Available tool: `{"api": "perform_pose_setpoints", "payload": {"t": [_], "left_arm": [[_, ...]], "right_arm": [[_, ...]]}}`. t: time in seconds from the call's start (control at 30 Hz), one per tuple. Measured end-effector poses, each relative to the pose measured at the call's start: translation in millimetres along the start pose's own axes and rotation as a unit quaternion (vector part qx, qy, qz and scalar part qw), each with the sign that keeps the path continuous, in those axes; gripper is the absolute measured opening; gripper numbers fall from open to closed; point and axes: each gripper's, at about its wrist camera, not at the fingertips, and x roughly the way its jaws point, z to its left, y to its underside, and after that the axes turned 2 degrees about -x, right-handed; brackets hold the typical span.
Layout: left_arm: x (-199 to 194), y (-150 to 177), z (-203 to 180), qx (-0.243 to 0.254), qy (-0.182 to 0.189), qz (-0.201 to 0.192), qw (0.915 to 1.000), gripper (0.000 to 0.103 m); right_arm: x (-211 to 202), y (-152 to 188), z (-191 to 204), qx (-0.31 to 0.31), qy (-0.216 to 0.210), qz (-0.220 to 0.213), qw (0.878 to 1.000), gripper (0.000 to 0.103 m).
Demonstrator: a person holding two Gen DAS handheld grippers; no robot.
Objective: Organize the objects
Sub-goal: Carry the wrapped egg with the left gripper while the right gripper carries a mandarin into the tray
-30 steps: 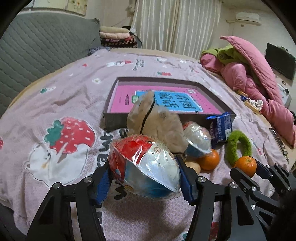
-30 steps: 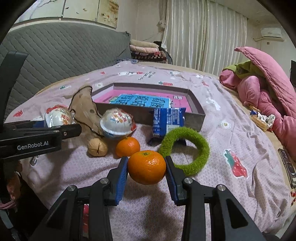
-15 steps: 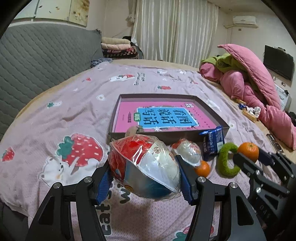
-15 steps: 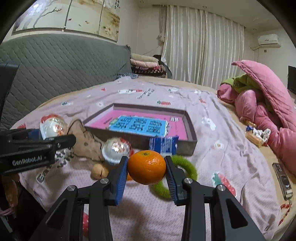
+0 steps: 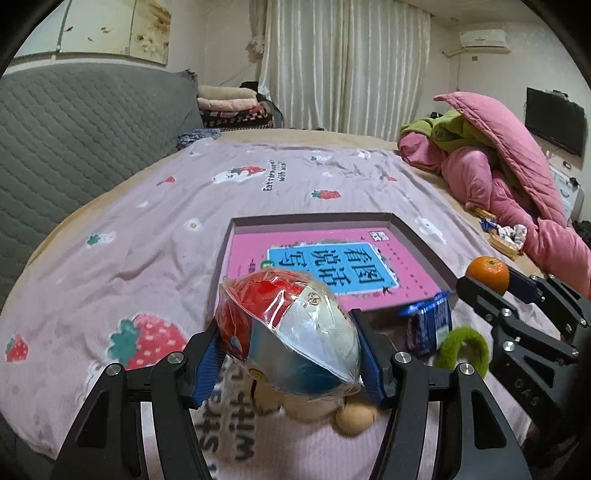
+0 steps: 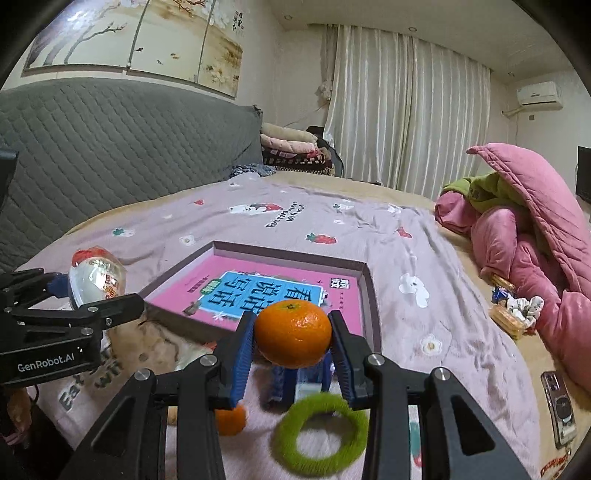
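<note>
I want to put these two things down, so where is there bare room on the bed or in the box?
The shallow box holds only a flat pink book, so its top is open. Bare bedspread stretches left of the box toward the grey headboard, and beyond it. Crowded: the strip before the box's near wall, with blue packet, green ring and loose orange.

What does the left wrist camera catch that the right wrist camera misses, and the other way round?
Only the left wrist view shows the walnut and the TV. Only the right wrist view shows the second orange on the bed, the phone and the wall painting. Both show the box with the pink book, the green ring, the held orange and the held wrapped bowl.
</note>
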Motion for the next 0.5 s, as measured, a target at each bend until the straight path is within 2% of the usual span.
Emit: {"api": "perform_pose_setpoints", "payload": {"t": [0.13,0.5], "left_arm": [[23,-10,-3,0.0,-0.003,0.008,1.0,0.065],[98,-31,-9,-0.002,-0.006,0.056,0.9984,0.065]], "right_arm": [[25,-4,-6,-0.009,0.007,0.014,1.0,0.039],[98,-9,-29,0.009,-0.017,0.078,0.997,0.039]]}}
